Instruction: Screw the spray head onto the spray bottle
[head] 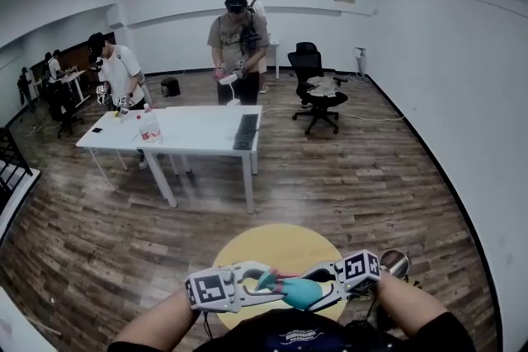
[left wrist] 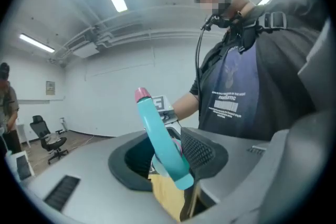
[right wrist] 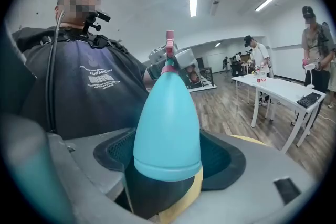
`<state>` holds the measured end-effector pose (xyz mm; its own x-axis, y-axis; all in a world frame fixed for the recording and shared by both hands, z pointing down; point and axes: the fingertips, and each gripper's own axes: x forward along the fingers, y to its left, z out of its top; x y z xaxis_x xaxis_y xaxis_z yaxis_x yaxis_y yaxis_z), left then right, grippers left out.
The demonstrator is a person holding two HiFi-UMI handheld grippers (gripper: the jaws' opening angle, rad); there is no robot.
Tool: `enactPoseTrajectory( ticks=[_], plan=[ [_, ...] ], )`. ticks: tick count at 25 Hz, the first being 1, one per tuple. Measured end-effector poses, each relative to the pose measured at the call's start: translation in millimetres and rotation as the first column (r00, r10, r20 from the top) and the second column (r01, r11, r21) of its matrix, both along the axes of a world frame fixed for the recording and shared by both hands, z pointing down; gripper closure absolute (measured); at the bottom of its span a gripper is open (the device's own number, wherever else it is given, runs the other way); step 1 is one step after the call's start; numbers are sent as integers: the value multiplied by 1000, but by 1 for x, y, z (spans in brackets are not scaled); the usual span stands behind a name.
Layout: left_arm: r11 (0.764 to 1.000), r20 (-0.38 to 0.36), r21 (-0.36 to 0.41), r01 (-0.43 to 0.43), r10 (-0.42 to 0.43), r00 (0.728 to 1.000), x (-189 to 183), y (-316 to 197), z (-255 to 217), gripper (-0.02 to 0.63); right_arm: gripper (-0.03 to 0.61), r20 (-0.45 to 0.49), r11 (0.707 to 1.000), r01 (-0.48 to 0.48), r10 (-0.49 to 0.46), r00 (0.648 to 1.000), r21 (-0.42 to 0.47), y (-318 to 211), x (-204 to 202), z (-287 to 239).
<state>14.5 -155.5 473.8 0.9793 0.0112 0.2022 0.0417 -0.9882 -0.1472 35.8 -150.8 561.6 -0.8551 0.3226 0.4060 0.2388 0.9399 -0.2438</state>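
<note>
In the head view both grippers meet low over a round yellow table (head: 285,245). My right gripper (head: 320,291) is shut on the teal spray bottle (head: 301,293), which lies level with its neck toward the left. In the right gripper view the bottle (right wrist: 168,123) fills the jaws, its wide base nearest the camera and its pink neck (right wrist: 169,66) far. My left gripper (head: 262,283) is shut on the spray head (head: 267,279) right at the bottle's neck. In the left gripper view the teal, pink-tipped spray head (left wrist: 159,136) stands tilted between the jaws.
A white table (head: 198,132) with a keyboard and bottles stands beyond the yellow table, with people working around it. A black office chair (head: 317,86) is at the back right. A small round metal object (head: 394,262) sits right of the yellow table.
</note>
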Motion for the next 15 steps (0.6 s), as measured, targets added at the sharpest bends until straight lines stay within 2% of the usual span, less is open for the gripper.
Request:
enactPoseTrajectory(
  ticks=[3,6,10,15],
  plan=[
    [993,-99,-73,89,-96,990,-13,-5,1,430,201,23,1000,-10,10,1000,-13,-3,-6,2],
    [979,-167,-139,151,-174,971,-20,-5,3,428,201,29,1000,-6,7,1000,-19,-2,-7,6],
    [952,-250,-217,215,-267,931,-34,-15,-2,428,201,34,999,-25,26,999,-36,-6,-3,9],
    [919,-327,-303,254,-351,878,-62,-29,-8,428,201,47,998,-50,52,998,-44,-16,-2,11]
  ],
)
